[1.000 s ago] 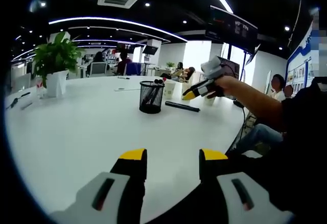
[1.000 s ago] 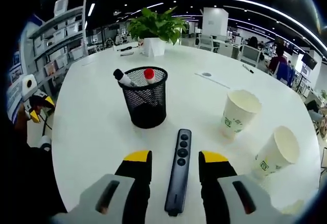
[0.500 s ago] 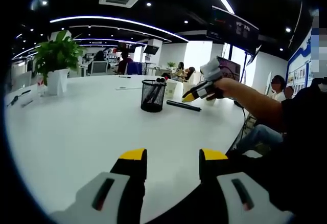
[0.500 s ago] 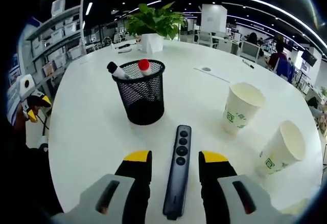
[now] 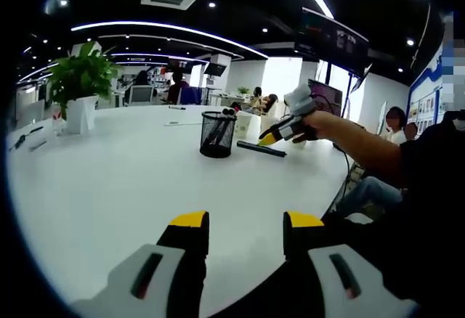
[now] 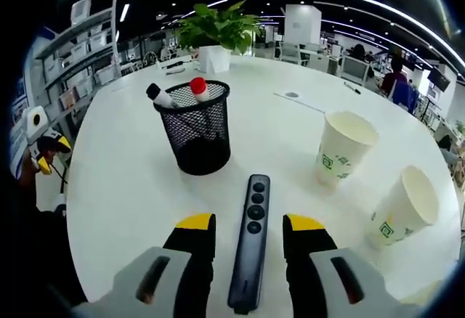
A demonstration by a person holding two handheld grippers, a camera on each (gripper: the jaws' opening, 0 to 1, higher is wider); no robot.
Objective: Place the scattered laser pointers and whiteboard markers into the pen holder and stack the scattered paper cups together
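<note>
A dark laser pointer lies on the white table between the open jaws of my right gripper, its near end between the yellow tips. Beyond it stands a black mesh pen holder with two markers in it. Two paper cups stand upright to the right. In the left gripper view, my left gripper is open and empty over the table's near edge, far from the pen holder, the laser pointer and the right gripper.
A potted plant stands at the table's far side, also the potted plant at left. A pen and small items lie at the far left of the table. People sit in the background. A person's arm reaches in from the right.
The right gripper view has crept slightly forward over the laser pointer. The left gripper view has barely shifted.
</note>
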